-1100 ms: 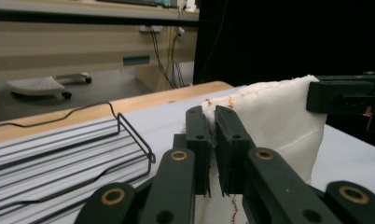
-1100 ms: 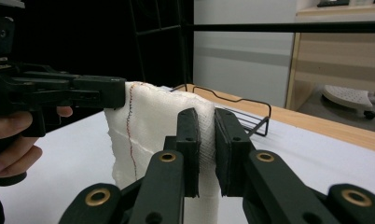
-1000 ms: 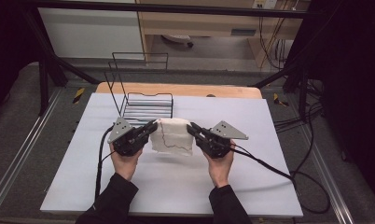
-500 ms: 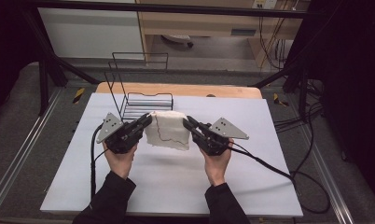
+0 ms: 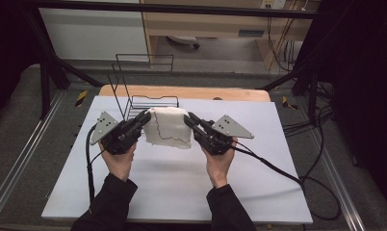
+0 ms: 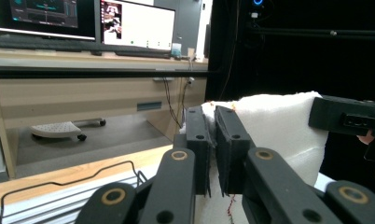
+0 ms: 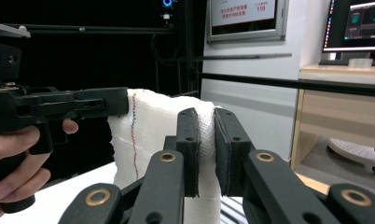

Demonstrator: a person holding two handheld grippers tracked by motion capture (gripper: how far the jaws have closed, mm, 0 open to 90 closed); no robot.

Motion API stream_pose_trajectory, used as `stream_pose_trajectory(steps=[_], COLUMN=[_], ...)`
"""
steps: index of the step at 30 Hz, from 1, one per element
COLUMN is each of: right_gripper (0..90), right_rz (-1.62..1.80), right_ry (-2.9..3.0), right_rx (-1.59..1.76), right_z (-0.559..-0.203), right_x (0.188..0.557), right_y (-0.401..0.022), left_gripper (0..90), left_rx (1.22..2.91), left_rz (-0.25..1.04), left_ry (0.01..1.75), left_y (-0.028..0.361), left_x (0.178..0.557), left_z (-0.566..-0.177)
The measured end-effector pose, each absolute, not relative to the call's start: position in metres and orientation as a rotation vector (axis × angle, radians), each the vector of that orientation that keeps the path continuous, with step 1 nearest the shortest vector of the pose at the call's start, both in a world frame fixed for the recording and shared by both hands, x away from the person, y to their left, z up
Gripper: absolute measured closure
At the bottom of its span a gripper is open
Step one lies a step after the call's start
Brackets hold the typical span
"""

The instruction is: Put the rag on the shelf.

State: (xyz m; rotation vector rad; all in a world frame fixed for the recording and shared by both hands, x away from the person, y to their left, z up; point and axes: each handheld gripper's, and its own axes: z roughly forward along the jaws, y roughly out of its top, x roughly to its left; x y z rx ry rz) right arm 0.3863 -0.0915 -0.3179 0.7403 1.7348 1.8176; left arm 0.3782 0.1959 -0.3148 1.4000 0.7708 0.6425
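Lifted since a second ago: white towel (image 5: 168, 127) now clear of table (image 5: 182, 192), hanging in front of wire rack (image 5: 143, 98). Left gripper (image 5: 144, 118) clamped on upper left corner, right gripper (image 5: 189, 119) clamped on upper right corner. Judged light, soft, limp; sags between holds, so grip best kept at top corners. Red-blue stitched line down one face. No legible label on cloth; distant screen text unreadable.

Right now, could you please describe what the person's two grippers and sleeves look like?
Both the left gripper and right gripper are black, with two flat jaws on linkages with brass-coloured pivots. Each carries a grey three-cornered plate with small holes and trails a black cable. The sleeves are dark.
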Motion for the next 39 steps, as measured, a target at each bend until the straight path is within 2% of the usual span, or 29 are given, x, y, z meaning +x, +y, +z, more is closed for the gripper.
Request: stream_pose_trajectory(steps=[39], right_gripper=[81.4], right_rz=[1.822], right_ry=[1.670], right_rx=[0.664], right_z=[-0.256], right_x=[0.416], right_y=[-0.058], left_gripper=[84.4], left_rx=[1.322], left_rz=[0.751], left_ry=[0.751], left_y=[0.220], left_x=[0.397], left_z=[-0.250])
